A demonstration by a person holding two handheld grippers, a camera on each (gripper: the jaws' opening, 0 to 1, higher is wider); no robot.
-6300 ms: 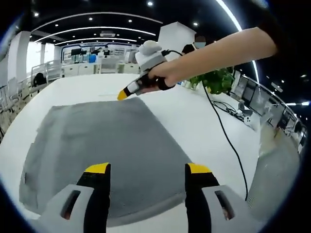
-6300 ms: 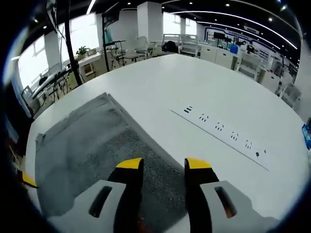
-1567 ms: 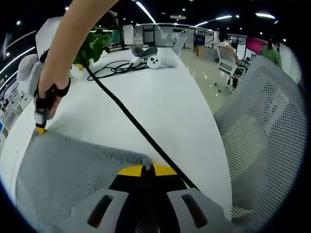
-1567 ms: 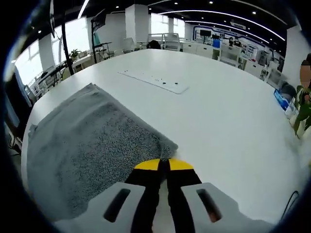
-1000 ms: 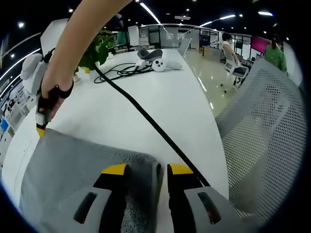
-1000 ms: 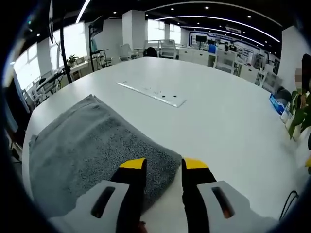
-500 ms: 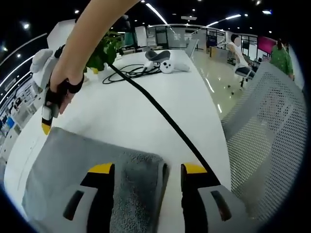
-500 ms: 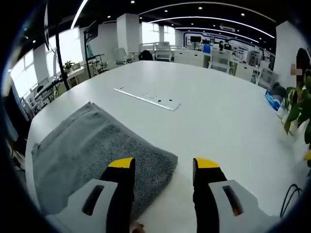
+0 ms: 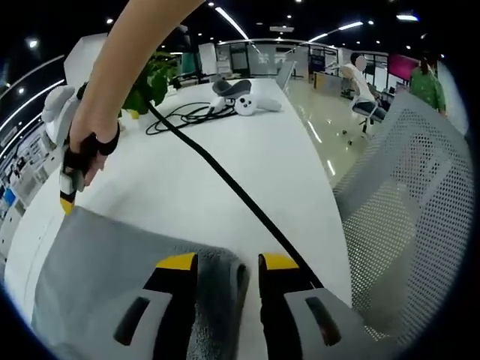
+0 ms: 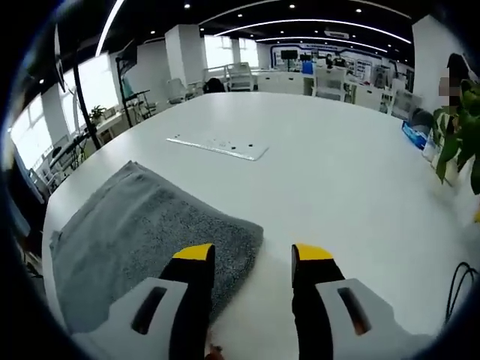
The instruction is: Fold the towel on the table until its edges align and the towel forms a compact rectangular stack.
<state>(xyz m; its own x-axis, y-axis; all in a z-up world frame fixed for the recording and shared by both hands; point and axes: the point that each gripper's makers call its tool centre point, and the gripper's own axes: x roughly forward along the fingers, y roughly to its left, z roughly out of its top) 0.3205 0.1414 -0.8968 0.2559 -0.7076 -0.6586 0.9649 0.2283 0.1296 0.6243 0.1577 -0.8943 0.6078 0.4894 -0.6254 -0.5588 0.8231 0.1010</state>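
On the white table (image 10: 352,180), the grey towel (image 10: 135,232) lies folded, both tools parted.

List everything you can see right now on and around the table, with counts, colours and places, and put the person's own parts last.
towel: one, grey, folded, flat on the table near both grippers
table: one, white, under everything
cable: one, black, runs across the table past the towel corner
socket strip: one, white, flat on the table beyond the towel
controllers: white, far end of the table; count unclear
plant: one, green, far side of the table
chair: one, grey mesh, beside the table
left gripper: grey with yellow fingers, open, astride the towel corner
right gripper: same colours, open, at the other towel corner
arm: one, bare, holding the right gripper
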